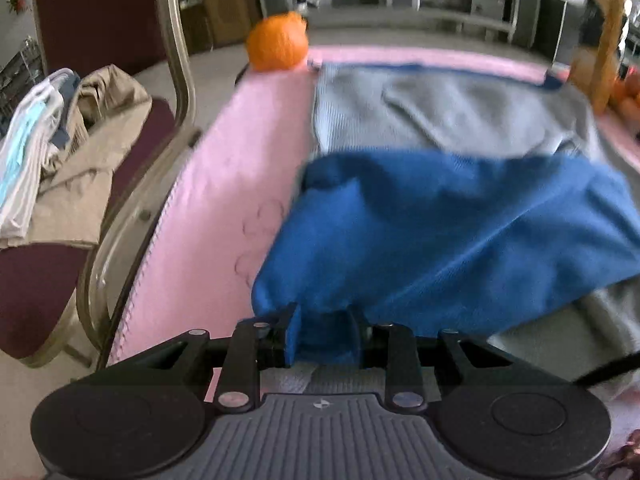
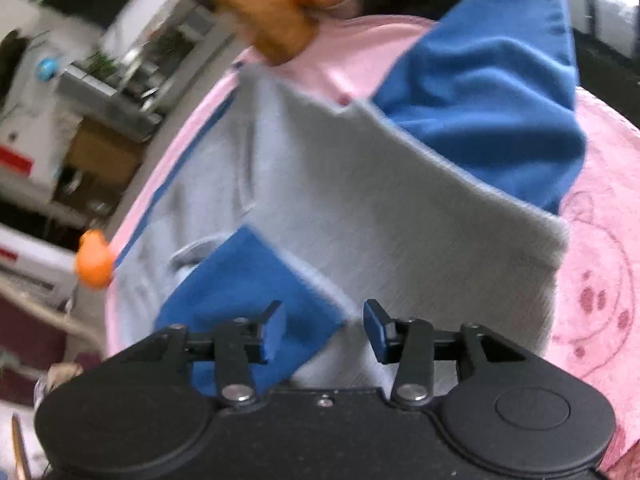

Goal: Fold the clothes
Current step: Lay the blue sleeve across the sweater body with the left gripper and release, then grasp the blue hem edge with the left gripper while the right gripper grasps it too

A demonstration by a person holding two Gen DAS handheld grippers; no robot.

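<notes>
Left gripper [image 1: 323, 334] clamped on blue sleeve [image 1: 448, 232] of grey-blue sweater [image 1: 440, 116], sleeve drawn across the grey body. Right gripper [image 2: 325, 330] jaws apart, empty, just above sweater [image 2: 360, 200]. Sweater flat on pink blanket [image 1: 224, 184], long axis away from the left camera. Chair [image 1: 132, 160] holds clothes pile [image 1: 60, 152]
</notes>
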